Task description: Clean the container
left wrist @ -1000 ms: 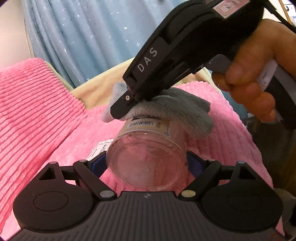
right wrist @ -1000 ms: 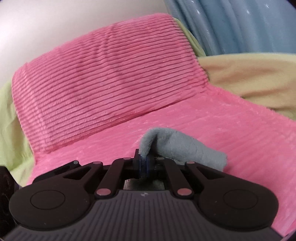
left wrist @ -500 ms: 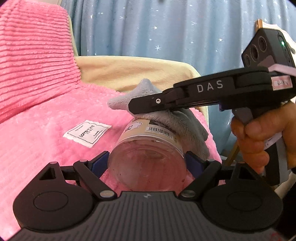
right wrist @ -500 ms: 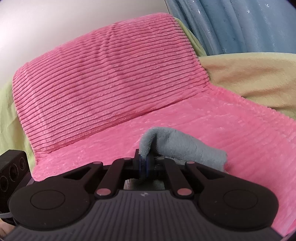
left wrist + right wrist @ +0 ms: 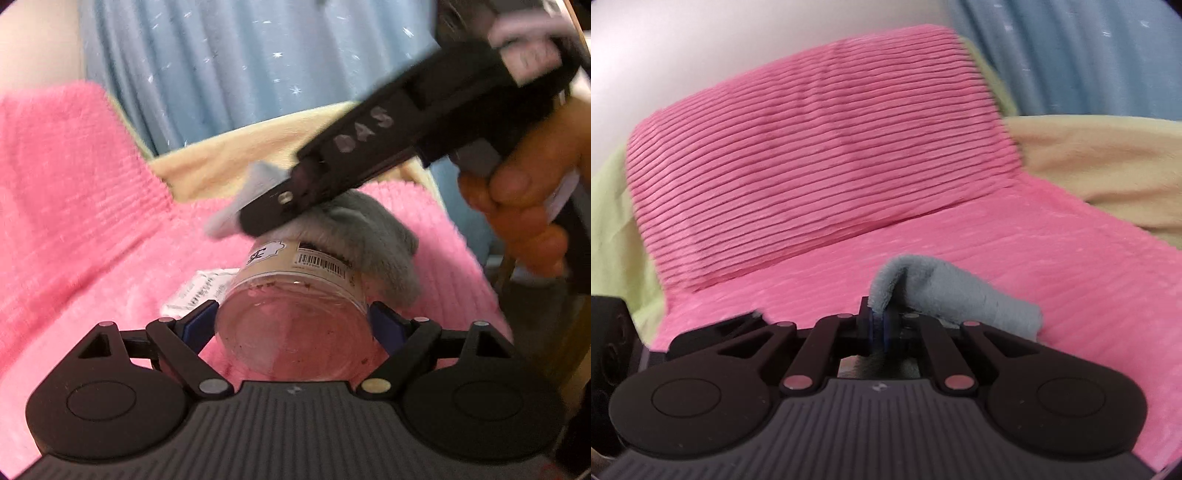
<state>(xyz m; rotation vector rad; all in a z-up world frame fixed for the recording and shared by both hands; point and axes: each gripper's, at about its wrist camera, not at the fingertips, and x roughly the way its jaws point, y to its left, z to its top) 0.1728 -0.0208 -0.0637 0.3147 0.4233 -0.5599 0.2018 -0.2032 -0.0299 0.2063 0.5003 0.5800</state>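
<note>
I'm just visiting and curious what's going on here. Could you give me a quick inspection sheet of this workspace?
Surface: pink ribbed blanket over a soft seat, pink cushion behind.
Job's things: clear plastic jar, label and barcode on its side, dark specks inside; grey cloth draped over its far end.
Clutter: white fabric tag on the blanket beside the jar.
Grippers: left hand-held gripper clamps the jar by its sides; right hand-held gripper is shut on the cloth, pressing it against the jar; a hand holds it.
Cables: nothing seen.
Surroundings: blue star-print curtain, yellow blanket, pale wall.
</note>
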